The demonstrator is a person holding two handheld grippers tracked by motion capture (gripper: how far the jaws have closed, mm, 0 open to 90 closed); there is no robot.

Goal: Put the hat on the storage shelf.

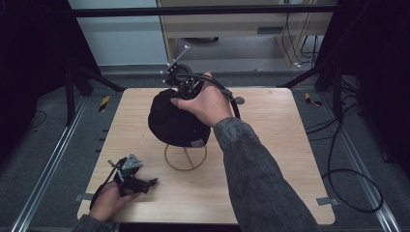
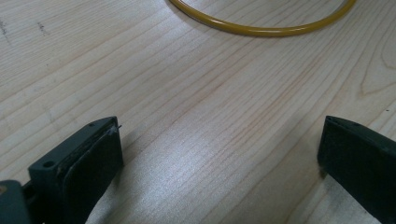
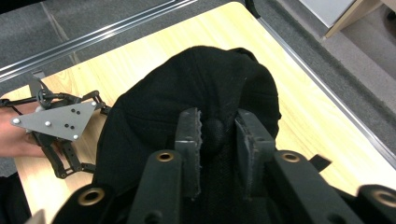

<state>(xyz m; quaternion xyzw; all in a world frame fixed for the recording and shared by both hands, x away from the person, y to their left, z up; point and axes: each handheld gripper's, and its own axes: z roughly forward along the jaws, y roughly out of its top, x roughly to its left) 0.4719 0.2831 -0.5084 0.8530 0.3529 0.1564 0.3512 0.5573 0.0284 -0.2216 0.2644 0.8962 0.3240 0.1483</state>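
Observation:
A black cap [image 1: 174,121] sits on a wire stand with a yellow ring base [image 1: 185,157] in the middle of the wooden table [image 1: 270,145]. My right gripper [image 1: 186,94] comes down on the cap's crown from the far side. In the right gripper view its jaws [image 3: 217,126] pinch the small fabric bump at the top of the cap [image 3: 196,84]. My left gripper [image 1: 145,182] lies low on the table near the front left corner, open, with nothing between its pads [image 2: 219,149]. The yellow ring [image 2: 261,30] lies just ahead of it.
The table's front edge is close behind the left hand [image 1: 109,200]. Metal rails [image 1: 53,159] run along both sides on the grey floor. Black cables [image 1: 348,183] loop on the floor at the right. Bare wood lies to the right of the stand.

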